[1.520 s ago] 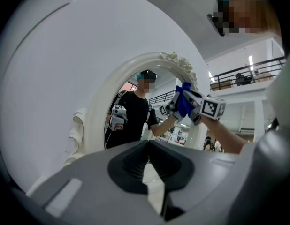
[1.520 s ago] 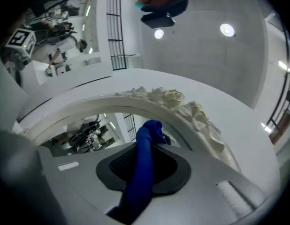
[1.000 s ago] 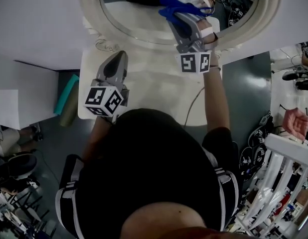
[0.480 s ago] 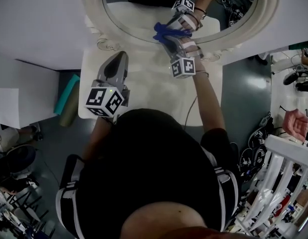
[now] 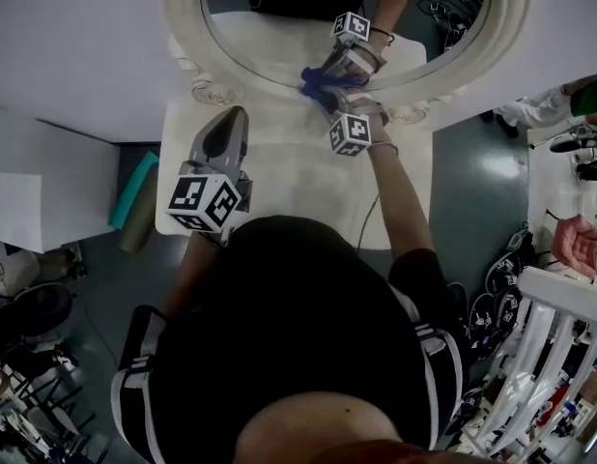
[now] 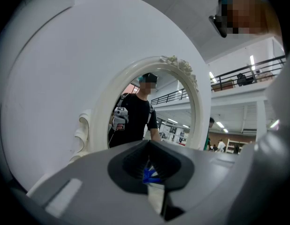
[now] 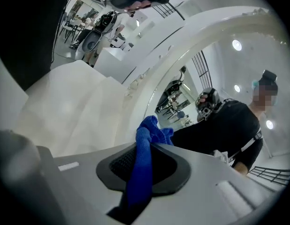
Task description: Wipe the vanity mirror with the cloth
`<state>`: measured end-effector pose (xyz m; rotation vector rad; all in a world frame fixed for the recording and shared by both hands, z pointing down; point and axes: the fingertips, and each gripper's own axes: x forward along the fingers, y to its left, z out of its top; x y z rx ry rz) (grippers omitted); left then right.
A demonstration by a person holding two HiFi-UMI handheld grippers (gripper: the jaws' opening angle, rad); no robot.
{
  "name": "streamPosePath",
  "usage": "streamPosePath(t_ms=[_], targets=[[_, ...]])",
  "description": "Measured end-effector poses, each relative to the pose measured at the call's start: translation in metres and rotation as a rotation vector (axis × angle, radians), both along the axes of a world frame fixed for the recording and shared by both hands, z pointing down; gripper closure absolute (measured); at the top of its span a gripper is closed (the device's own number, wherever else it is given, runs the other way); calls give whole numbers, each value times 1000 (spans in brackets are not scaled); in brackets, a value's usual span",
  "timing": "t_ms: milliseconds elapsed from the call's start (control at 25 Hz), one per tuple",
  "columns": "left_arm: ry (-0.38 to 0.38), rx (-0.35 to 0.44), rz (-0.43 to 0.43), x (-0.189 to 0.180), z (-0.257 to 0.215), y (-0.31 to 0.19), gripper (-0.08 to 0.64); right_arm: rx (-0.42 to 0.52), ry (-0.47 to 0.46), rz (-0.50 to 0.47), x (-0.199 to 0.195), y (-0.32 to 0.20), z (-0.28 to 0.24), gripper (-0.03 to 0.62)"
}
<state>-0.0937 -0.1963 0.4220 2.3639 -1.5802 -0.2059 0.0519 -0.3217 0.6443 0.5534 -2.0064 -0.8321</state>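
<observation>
**Left of frame.** In the head view, a teal object (image 5: 132, 184) lies on the floor just beside the left edge of the white tabletop (image 5: 289, 177).

**Left gripper.** My left gripper (image 5: 238, 114) is left of centre in the head view. It hangs over the tabletop with its tips aimed at the lower left of the vanity mirror (image 5: 270, 42). In the left gripper view, the left gripper (image 6: 148, 146) has its jaws pressed together, with nothing pinched between them. A small blue patch shows in the narrow slit lower down between the pads; I cannot tell what it is. The oval mirror (image 6: 135, 121), with its white ornate frame, fills the centre of that view.

**Right gripper.** My right gripper (image 5: 329, 95) is right of centre at the top of the head view, at the lower rim of the mirror. Its jaws are clamped on the blue cloth (image 5: 318, 82).

**Cloth.** In the head view the cloth lies against the bottom edge of the glass, where it meets its own reflection. In the right gripper view, the right gripper (image 7: 146, 146) pinches the cloth (image 7: 139, 172) between its pads. A bunched end stands out past the tips, in front of the inner edge of the mirror (image 7: 206, 107) frame. The rest trails down through the jaws toward the bottom of that frame. The tabletop (image 7: 65, 111) occupies the left of that view.
</observation>
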Motion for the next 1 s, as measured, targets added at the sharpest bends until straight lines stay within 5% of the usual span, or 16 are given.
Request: streamPosePath(t_ms=[400,520,600,800,1000], targets=[[5,15,-1,3,-6,12,548,-82,10,24,5,2,13,528],[4,19,1,3,-6,15,548,-52,-63,18,4,7,0,528],[3,16,1,3,-5,16,548,-30,-218,32,3,15,-29,528],[10,10,5,5,-4,12,548,36,-800,107,20,45,-135,528],[1,9,40,13,-1,7,548,266,-1057,216,65,53,-232,528]])
